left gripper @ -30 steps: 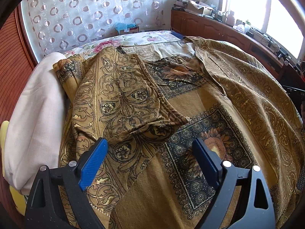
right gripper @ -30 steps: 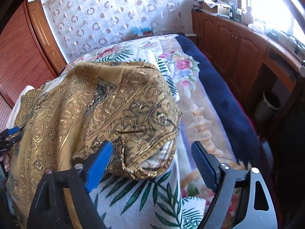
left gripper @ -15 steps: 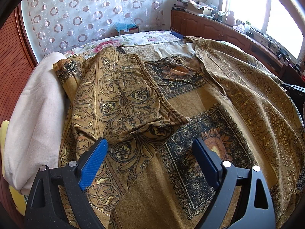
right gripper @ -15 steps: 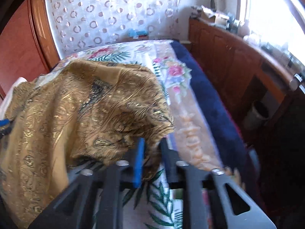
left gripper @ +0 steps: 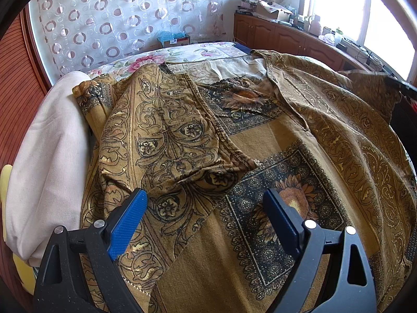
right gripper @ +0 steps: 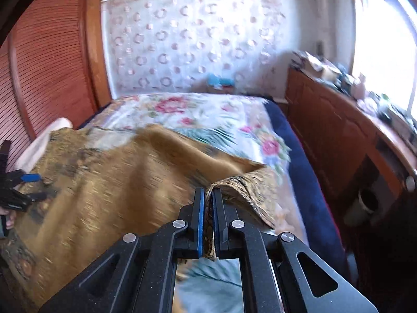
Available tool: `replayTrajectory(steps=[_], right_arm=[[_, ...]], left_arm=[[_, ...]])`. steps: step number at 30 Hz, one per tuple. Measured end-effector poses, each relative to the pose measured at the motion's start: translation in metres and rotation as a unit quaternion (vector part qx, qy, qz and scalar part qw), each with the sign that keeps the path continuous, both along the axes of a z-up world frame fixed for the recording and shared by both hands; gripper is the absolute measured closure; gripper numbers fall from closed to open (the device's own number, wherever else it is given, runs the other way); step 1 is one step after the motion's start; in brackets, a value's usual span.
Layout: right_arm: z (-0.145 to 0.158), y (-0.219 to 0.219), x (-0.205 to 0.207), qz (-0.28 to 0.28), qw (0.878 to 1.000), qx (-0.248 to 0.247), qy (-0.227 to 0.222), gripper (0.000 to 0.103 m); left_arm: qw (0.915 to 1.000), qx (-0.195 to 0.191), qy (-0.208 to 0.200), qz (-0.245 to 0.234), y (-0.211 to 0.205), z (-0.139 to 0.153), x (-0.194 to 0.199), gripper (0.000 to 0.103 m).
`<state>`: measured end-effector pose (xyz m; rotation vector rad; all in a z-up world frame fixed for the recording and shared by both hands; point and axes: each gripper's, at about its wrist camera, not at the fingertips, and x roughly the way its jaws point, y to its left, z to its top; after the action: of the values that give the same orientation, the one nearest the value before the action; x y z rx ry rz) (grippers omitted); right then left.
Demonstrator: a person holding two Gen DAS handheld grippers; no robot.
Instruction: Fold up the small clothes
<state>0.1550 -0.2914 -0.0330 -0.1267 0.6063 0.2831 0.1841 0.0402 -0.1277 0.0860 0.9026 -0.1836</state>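
right gripper (right gripper: 206,203): we are pinching the edge of the gold patterned garment (left gripper: 260,156), lifting it off the floral bedspread (right gripper: 208,114), probably so that side can fold over | left gripper (left gripper: 206,208): we are holding it spread wide, empty, over the garment's near half | white pillow (left gripper: 49,156) touching garment's left side | writing: we are finding none legible

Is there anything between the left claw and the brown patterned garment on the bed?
Nothing visible. The open left claw hangs right over the garment, with only its own folded sleeve ahead. The right claw already pinches its far edge.
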Motion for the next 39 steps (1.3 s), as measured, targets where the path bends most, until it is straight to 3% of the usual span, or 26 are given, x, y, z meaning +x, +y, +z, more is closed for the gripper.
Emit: replayTrajectory(steps=[8,12,14,16,19,21,27,30,36,38,39], right_arm=[[-0.007,0.078,-0.011,0.103,0.995,-0.011,0.01,0.097],[-0.017,0.085,-0.014,0.132,0.991,-0.009,0.029,0.097],[-0.02,0.082,-0.011,0.131,0.991,-0.013,0.037,0.091],[-0.014,0.074,-0.002,0.121,0.992,-0.014,0.038,0.076],[-0.006,0.066,0.005,0.103,0.994,-0.012,0.032,0.063],[-0.001,0.055,0.006,0.086,0.996,-0.01,0.029,0.058],[-0.015,0.031,0.022,0.035,0.998,-0.022,0.055,0.057],[-0.024,0.034,0.036,0.035,0.996,-0.005,0.081,0.057],[-0.022,0.035,0.053,0.04,0.995,0.022,0.091,0.057],[-0.027,0.037,0.063,0.034,0.995,0.02,0.093,0.063],[-0.027,0.038,0.068,0.032,0.995,0.021,0.095,0.072]], left_arm=[[1.0,0.0,0.0,0.0,0.0,0.0,0.0,0.012],[1.0,0.0,0.0,0.0,0.0,0.0,0.0,0.012],[1.0,0.0,0.0,0.0,0.0,0.0,0.0,0.012],[1.0,0.0,0.0,0.0,0.0,0.0,0.0,0.012],[1.0,0.0,0.0,0.0,0.0,0.0,0.0,0.012],[1.0,0.0,0.0,0.0,0.0,0.0,0.0,0.012],[1.0,0.0,0.0,0.0,0.0,0.0,-0.001,0.012],[1.0,-0.001,0.0,0.0,0.001,0.0,-0.001,0.012],[1.0,-0.001,0.0,0.0,0.001,0.0,-0.001,0.012],[1.0,-0.001,0.0,0.0,0.001,0.0,-0.001,0.012],[1.0,-0.001,0.0,0.0,0.001,0.0,-0.001,0.012]])
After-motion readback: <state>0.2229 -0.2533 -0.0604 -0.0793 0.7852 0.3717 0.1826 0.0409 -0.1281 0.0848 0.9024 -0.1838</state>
